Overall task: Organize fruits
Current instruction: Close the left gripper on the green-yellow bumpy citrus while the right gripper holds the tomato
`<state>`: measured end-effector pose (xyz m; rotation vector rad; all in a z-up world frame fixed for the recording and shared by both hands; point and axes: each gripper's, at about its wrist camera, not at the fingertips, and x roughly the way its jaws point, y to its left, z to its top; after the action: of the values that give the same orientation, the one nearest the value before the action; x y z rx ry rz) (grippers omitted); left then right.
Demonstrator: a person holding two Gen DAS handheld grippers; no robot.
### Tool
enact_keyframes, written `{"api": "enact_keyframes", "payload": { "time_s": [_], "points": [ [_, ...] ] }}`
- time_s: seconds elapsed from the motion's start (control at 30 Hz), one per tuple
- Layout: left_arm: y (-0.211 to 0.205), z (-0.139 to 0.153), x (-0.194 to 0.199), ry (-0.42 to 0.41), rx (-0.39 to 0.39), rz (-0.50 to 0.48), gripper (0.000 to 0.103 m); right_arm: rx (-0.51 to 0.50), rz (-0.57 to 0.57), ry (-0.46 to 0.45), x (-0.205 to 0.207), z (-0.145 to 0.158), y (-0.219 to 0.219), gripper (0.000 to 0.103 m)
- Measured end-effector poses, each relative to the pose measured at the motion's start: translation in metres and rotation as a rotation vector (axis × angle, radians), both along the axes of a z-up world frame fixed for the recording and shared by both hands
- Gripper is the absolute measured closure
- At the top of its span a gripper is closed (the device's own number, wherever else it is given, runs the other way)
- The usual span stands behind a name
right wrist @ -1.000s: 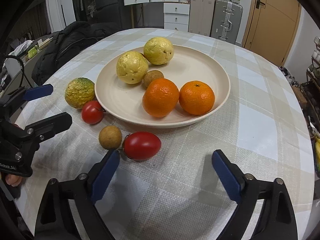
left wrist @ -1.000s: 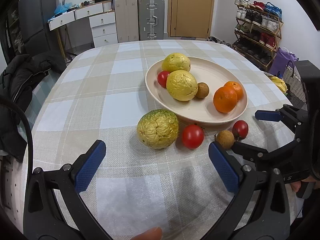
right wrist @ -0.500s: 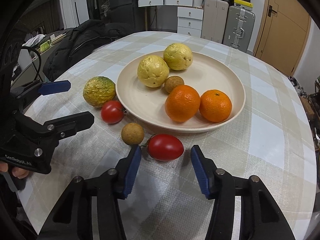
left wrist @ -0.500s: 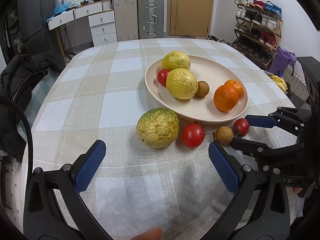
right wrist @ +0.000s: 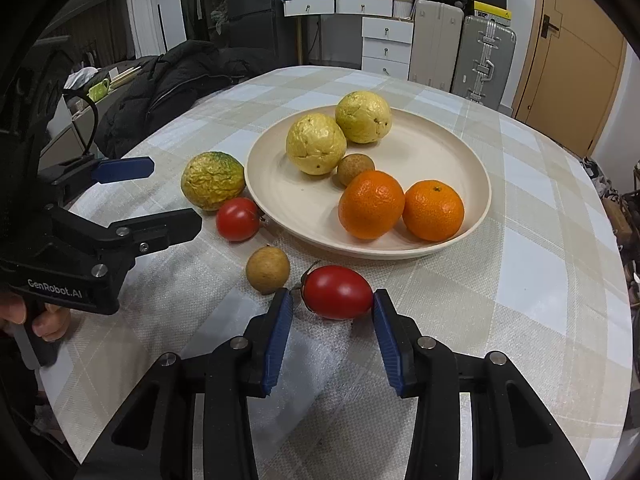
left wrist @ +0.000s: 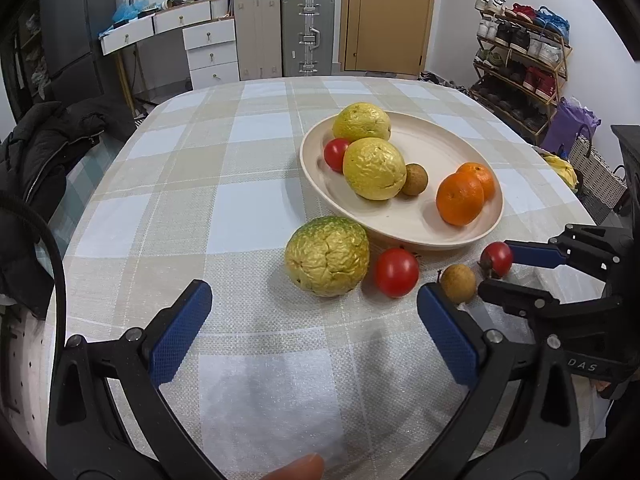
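Observation:
An oval red tomato (right wrist: 338, 292) lies on the checked cloth just in front of the cream plate (right wrist: 476, 220). My right gripper (right wrist: 331, 308) straddles it and its jaws are closing. The right pad meets the skin and a thin gap shows at the left pad. The left wrist view shows the same tomato (left wrist: 496, 260) between the right gripper's fingers (left wrist: 502, 270). My left gripper (left wrist: 314, 300) stands open and holds nothing, just short of a green-yellow wrinkled fruit (left wrist: 326, 256). A round tomato (left wrist: 396, 272) and a brown longan (left wrist: 458, 283) lie beside it.
On the plate (left wrist: 400, 240) sit two yellow wrinkled fruits (left wrist: 374, 168), a small tomato (left wrist: 336, 152), a longan (left wrist: 414, 179) and two oranges (left wrist: 460, 198). A dark jacket (left wrist: 36, 168) hangs off the table's left side. A shoe rack (left wrist: 520, 64) stands at the back right.
My right gripper came forward to the oval tomato and its jaws narrowed from wide apart to just around the fruit. The left gripper kept still. No fruit moved.

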<state>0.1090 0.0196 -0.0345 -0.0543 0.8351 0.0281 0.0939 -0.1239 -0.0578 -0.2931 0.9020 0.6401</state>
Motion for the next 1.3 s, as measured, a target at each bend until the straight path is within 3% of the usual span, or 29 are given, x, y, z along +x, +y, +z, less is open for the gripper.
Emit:
{"api": "enact_keyframes", "payload": {
  "time_s": [1.1,1.3],
  "points": [
    [0.012,-0.002,0.026,0.007,-0.008,0.037,0.001,0.085,-0.039,-0.028,0.007,0.015,-0.014,0.061],
    [0.014,-0.006,0.029,0.021,-0.038,0.023,0.019,0.090,-0.041,-0.032,0.007,0.017,-0.016,0.061]
  ]
}}
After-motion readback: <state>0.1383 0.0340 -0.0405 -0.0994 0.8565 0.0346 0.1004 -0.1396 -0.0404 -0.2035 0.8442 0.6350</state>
